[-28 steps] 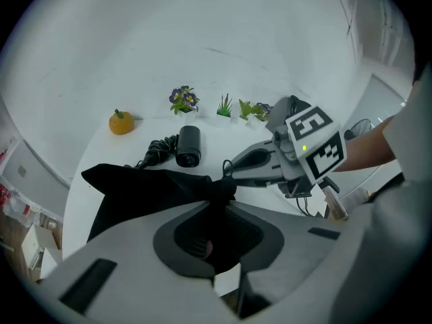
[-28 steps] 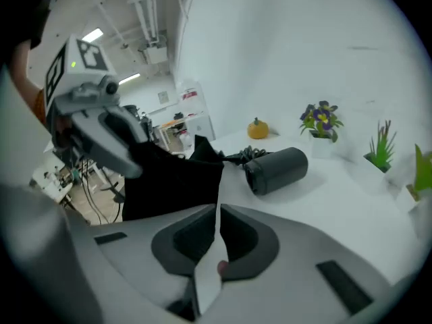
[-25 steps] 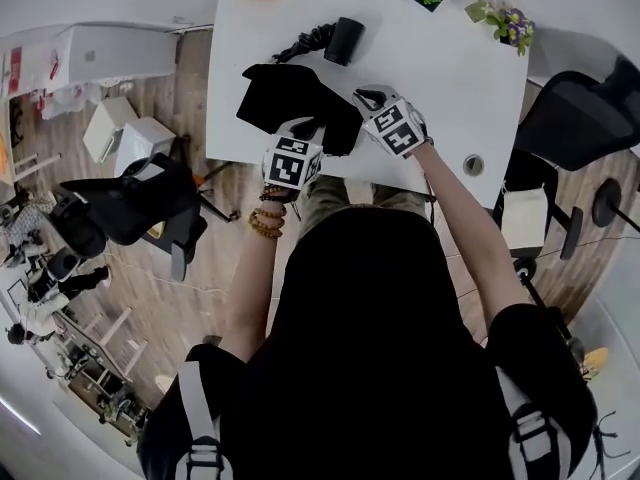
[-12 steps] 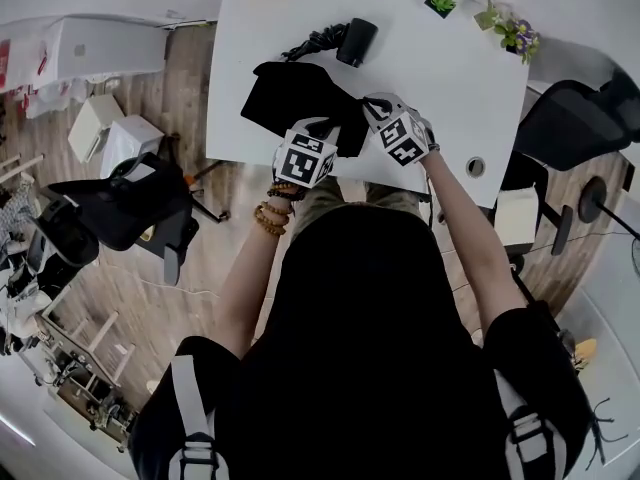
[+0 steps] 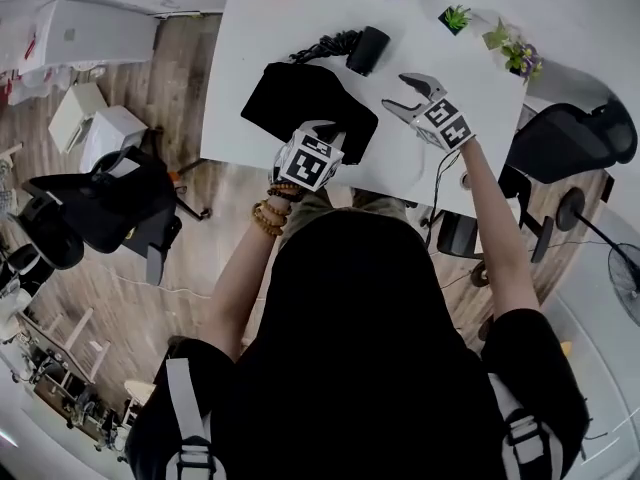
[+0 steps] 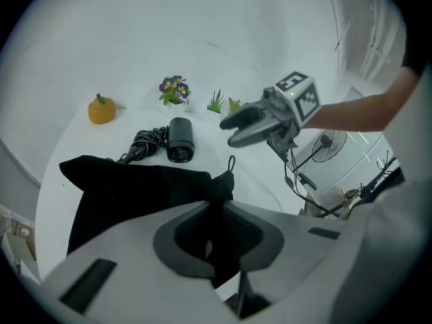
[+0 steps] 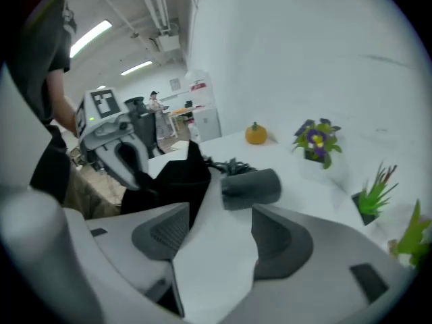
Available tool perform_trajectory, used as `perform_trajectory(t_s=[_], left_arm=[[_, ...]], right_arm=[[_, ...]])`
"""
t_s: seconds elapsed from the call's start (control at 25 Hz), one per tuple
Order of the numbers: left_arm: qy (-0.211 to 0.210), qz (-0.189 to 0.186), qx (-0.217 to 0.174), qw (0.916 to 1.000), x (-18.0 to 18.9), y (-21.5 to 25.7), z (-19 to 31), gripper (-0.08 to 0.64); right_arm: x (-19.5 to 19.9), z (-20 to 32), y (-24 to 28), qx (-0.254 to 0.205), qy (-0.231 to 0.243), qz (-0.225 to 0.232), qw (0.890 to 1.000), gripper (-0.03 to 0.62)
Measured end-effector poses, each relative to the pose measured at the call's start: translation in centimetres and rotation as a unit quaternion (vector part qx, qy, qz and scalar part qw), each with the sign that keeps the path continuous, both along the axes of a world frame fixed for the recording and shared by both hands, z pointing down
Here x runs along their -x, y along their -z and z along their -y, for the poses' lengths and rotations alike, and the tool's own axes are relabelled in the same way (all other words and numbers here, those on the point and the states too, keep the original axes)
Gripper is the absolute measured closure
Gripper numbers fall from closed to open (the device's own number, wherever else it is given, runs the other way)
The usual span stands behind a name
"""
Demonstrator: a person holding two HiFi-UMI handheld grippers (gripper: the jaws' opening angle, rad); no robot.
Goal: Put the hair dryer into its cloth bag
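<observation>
The hair dryer [image 5: 367, 50] is lying on its side near the far edge of the white table [image 5: 250, 28]. Its coiled cord [image 5: 325, 46] is bunching just beside it at 9 o'clock in the head view. I judge that the body is rigid and fairly weighty for its size, with a smooth rounded barrel that could be slipping in a shallow pinch. Closing across the barrel's middle, or on the handle if it is reachable, is looking like the best hold. The cord is loose and will probably be trailing and snagging at the bag's mouth.

The cloth bag [image 5: 305, 103] is spreading flat at about 7 o'clock from the dryer, close to it but not covering it. It is soft and limp, so its opening is likely to collapse unless something is holding it up.

The left gripper [image 5: 325, 128] is pinching the bag's near edge, with black fabric sitting between its closed jaws. From there the dryer is lying at roughly 1 o'clock, beyond the bag.

The right gripper [image 5: 405, 93] is hovering above bare table with its jaws opening and nothing between them. In its own view the dryer [image 7: 251, 184] is sitting just past the jaw tips at 12 o'clock, not yet touching them.
</observation>
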State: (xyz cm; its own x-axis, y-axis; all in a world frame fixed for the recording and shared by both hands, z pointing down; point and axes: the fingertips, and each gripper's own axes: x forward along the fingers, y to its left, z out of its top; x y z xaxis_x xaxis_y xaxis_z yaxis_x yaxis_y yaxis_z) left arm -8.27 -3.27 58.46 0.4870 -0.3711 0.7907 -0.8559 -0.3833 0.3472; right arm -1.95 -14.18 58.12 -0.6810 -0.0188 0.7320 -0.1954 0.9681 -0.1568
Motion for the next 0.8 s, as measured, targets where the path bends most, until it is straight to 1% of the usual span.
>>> perform_trajectory(t_s=[0.04,0.08,0.12,0.2,0.32,0.4,0.48,0.64,0.72,0.76,0.8], left_arm=[[-0.001,0.001,-0.001,1.0000,0.3,-0.1,0.2,0.514],[-0.001,0.001,0.002,1.0000,0.7,-0.2,0.2,0.514],[0.000,0.000,0.006,1.0000,0.9,-0.2,0.2,0.514],[0.001,-0.005,0.009,0.9999,1.0,-0.3,0.2,0.514],[-0.002,-0.009,0.010,0.9999,1.1,-0.2,0.2,0.514],[-0.003,-0.011,0.010,0.9999,1.2,-0.1,0.3,0.514],[-0.005,-0.013,0.009,0.9999,1.1,0.2,0.4,0.514],[-0.020,-0.014,0.005,0.9997,0.7,0.9,0.4,0.514],[-0.023,-0.014,0.003,0.9996,0.7,1.0,0.3,0.514],[-0.023,-0.014,0.003,0.9996,0.7,0.9,0.2,0.514],[-0.022,-0.014,0.003,0.9997,0.9,0.9,0.0,0.514]], right_arm=[[0.0,2.2,0.0,-0.018,-0.019,-0.011,1.000,0.306],[0.3,4.0,-0.3,-0.040,-0.024,-0.029,0.998,0.301],[0.8,5.3,-0.6,-0.061,-0.016,-0.050,0.997,0.297],[2.9,6.5,-0.8,-0.098,0.027,-0.081,0.992,0.296],[7.6,7.0,-0.7,-0.137,0.105,-0.100,0.980,0.296],[10.7,7.0,-1.5,-0.140,0.146,-0.113,0.973,0.296],[13.0,6.8,-3.1,-0.140,0.189,-0.141,0.962,0.296],[15.3,6.3,-6.6,-0.146,0.267,-0.216,0.928,0.296],[15.5,6.1,-7.9,-0.141,0.288,-0.253,0.913,0.296],[15.6,6.1,-8.4,-0.137,0.289,-0.266,0.909,0.296],[15.8,6.0,-8.9,-0.136,0.286,-0.274,0.908,0.296]])
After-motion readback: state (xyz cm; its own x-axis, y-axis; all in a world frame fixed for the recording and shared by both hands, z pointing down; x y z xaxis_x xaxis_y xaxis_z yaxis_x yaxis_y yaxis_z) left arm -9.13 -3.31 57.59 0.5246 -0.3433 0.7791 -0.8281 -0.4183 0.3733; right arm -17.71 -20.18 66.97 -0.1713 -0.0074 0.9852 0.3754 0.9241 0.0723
